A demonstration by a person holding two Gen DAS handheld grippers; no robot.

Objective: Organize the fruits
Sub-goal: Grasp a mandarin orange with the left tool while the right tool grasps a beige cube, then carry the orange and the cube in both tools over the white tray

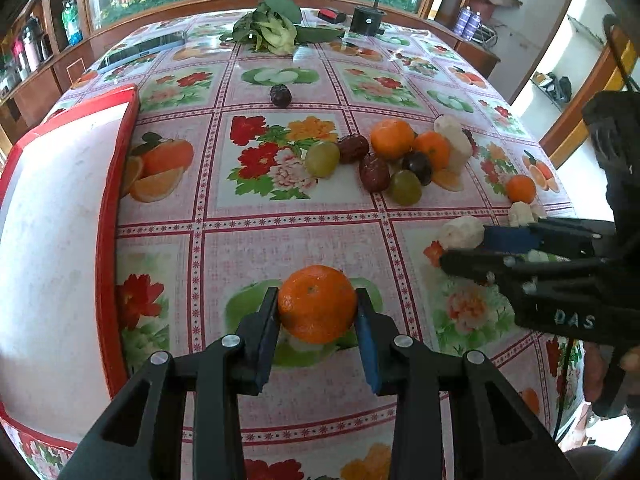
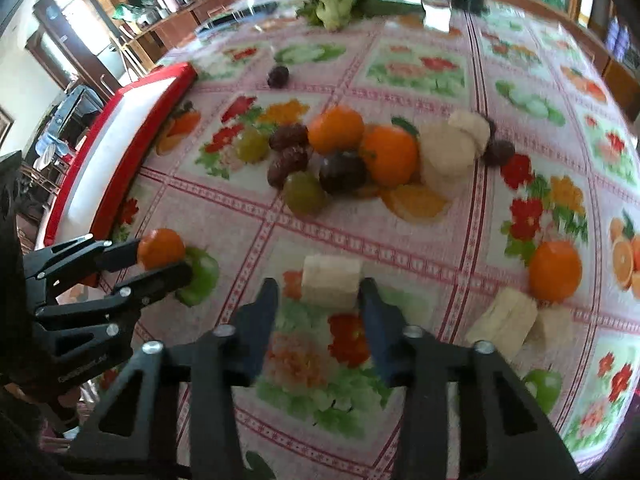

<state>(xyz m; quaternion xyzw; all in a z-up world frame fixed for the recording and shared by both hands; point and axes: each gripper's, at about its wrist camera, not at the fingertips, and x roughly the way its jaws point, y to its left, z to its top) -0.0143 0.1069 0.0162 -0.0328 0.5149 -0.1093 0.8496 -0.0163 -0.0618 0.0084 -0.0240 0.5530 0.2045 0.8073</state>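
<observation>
Light: bright daylight, even across the worktop (image 1: 304, 240).
Glare: white tray (image 1: 52, 240) washed out.
Blur: right wrist view smeared, far edge softest.
Distortion: strong fisheye bending, dark corners.

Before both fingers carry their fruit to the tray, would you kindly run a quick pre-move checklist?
1. Left gripper fingers flank the orange, both pads touching: ok.
2. Right gripper fingers flank the white fruit chunk; contact on both sides: cannot tell.
3. Orange lifted off the tablecloth: cannot tell.
4. Red-rimmed tray has bare white space to receive fruit: ok.
5. Path from the left gripper to the tray free of loose fruit: ok.
6. Fruit pile lies apart from both grippers: ok.
</observation>
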